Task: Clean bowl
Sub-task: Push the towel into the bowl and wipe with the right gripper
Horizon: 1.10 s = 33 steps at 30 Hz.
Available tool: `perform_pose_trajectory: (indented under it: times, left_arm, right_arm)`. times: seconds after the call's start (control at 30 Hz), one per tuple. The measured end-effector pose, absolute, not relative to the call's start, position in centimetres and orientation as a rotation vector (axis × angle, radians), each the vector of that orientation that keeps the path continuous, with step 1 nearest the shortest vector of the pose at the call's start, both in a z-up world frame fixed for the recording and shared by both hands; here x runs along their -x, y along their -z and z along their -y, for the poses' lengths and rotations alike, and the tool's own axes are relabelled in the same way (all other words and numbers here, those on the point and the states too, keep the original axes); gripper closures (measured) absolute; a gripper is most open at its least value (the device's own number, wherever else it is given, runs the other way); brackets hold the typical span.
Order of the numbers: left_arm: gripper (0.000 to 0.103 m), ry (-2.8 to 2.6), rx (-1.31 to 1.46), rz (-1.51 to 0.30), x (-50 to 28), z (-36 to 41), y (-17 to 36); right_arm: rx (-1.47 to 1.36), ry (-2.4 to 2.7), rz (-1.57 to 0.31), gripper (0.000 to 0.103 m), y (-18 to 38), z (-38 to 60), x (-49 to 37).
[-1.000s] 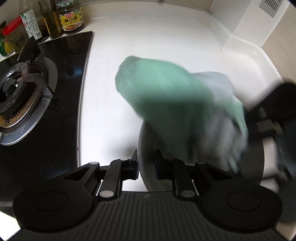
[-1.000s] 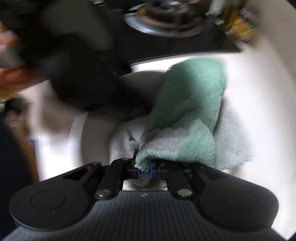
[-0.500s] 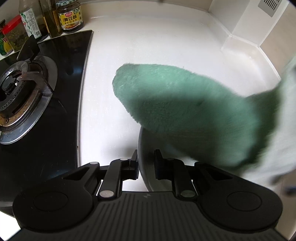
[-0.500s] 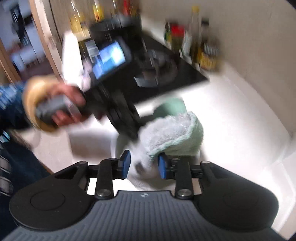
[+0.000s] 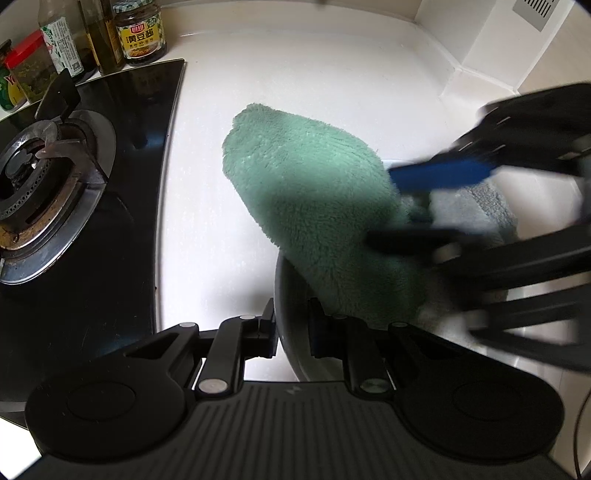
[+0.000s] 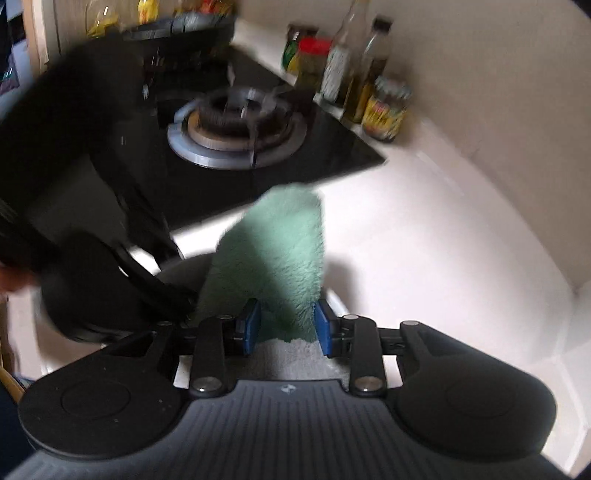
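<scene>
Two grippers are working over a white counter (image 5: 314,66) beside a black stove (image 5: 74,229). The left gripper (image 5: 291,326) is pinching the rim of the bowl (image 5: 286,291), one finger outside the wall and one inside, clenched on it. The bowl is sitting on the counter at the near edge, just right of the stove, and most of it is lying hidden under a green cloth (image 5: 314,206) that is draping over its rim and spilling out onto the counter. The cloth's grey underside is showing at the right. The right gripper (image 6: 284,326) is hanging over the cloth with its blue pads (image 6: 251,325) spread apart; the cloth is lying between them without being squeezed. Several bottles (image 6: 369,70) and a jar (image 5: 139,31) are standing along the wall behind the stove.
</scene>
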<state>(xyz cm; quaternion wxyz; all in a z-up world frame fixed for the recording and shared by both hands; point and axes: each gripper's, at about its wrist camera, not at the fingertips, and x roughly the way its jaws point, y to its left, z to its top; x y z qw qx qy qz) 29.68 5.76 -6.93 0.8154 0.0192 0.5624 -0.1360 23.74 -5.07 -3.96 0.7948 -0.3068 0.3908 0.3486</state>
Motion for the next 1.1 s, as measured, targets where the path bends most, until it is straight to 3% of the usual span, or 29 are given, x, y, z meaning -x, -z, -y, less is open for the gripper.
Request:
perform_pose_trajectory:
  times: [0.17, 0.27, 0.53, 0.6, 0.7, 0.8, 0.87, 1.1]
  left_arm:
    - [0.086, 0.298, -0.043, -1.194, -29.6, -5.9, 7.0]
    - [0.086, 0.299, -0.038, -1.194, -29.7, -6.0, 7.1]
    - [0.083, 0.267, -0.025, -1.178, -29.7, -5.4, 6.9]
    - [0.082, 0.272, -0.023, -1.177, -29.7, -5.2, 6.9]
    - [0.081, 0.277, -0.026, -1.176, -29.7, -5.0, 6.8]
    - [0.082, 0.280, -0.023, -1.177, -29.8, -5.1, 6.8]
    - [0.083, 0.282, -0.017, -1.180, -29.9, -5.2, 6.8]
    - [0.083, 0.280, -0.017, -1.182, -29.9, -5.2, 6.9]
  right_arm:
    - [0.746, -0.812, -0.826, 0.078, 6.4, 5.0, -22.9]
    - [0.783, -0.863, -0.850, 0.092, 6.5, 4.9, -22.9]
    - [0.951, -1.136, -1.048, 0.095, 5.5, 4.4, -22.2]
    - [0.922, -1.224, -1.156, 0.096, 5.0, 4.8, -22.1]
    - [0.852, -1.232, -1.165, 0.096, 3.5, 5.7, -22.7]
    - [0.755, -1.025, -1.038, 0.089, 0.7, 7.5, -23.6]
    - [0.688, -0.907, -0.995, 0.076, -0.4, 8.5, -24.1]
    - [0.527, -0.877, -0.950, 0.075, -0.5, 9.1, -23.8]
